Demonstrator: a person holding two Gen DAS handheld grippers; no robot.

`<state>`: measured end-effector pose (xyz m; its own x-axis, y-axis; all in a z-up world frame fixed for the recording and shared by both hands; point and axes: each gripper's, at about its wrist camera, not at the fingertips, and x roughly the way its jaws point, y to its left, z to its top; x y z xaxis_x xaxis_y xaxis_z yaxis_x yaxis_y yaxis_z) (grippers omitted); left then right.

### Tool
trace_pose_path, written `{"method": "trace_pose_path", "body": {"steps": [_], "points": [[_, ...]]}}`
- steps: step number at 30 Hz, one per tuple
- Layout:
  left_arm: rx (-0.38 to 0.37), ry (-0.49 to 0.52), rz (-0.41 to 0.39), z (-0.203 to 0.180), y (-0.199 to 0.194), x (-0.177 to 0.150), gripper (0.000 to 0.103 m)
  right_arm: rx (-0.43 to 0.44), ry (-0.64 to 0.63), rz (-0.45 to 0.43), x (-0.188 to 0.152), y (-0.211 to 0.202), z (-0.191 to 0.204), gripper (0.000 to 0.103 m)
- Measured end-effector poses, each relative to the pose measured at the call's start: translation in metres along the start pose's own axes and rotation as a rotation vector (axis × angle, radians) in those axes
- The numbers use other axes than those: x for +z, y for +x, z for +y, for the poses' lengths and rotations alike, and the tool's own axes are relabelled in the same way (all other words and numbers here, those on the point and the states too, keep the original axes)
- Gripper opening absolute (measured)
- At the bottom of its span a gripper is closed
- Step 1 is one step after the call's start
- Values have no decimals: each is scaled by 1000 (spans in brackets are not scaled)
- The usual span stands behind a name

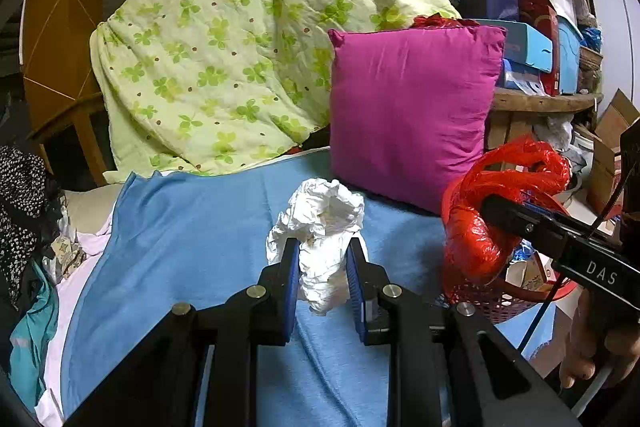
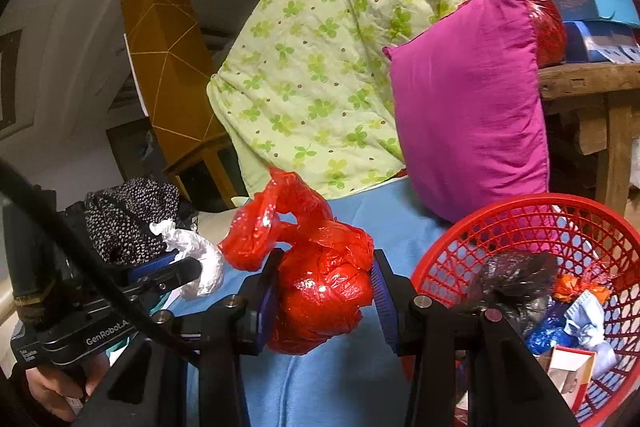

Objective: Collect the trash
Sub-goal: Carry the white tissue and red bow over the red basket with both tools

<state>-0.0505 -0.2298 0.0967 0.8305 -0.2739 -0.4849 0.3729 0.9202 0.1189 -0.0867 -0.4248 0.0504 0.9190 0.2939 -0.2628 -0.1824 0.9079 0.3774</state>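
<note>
Blue pads of the left gripper (image 1: 323,259) are clamped on a crumpled white tissue wad (image 1: 322,227), which is lifted clear of the blue bedsheet (image 1: 192,247) beneath it. The right gripper (image 2: 324,291) likewise pinches a knotted red plastic bag (image 2: 316,279) between its pads, the bag's loose twisted ends sticking up to the left. Both pieces look held up for carrying, and the likely target is the red mesh basket (image 2: 452,255) just right of the right gripper.

Only the right wrist view looks into that basket: a dark crumpled bag (image 2: 516,279), a shiny blue wrapper (image 2: 544,337) and a small carton (image 2: 568,371) already lie inside, so collecting seems well under way. The left wrist view shows only a sliver of the basket's rim, mostly behind the red bag, but gives the tissue plainly.

Farther back, a magenta cushion (image 1: 412,111) leans upright on the sheet, with a green clover-print quilt (image 1: 224,43) heaped behind it to the left.
</note>
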Motion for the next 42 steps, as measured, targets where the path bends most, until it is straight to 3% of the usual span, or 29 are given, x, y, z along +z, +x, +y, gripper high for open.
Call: {"method": "trace_pose_path", "body": {"steps": [42], "points": [[-122, 90, -43, -71, 18, 36, 24, -128, 199, -185, 14, -69, -71, 45]]}}
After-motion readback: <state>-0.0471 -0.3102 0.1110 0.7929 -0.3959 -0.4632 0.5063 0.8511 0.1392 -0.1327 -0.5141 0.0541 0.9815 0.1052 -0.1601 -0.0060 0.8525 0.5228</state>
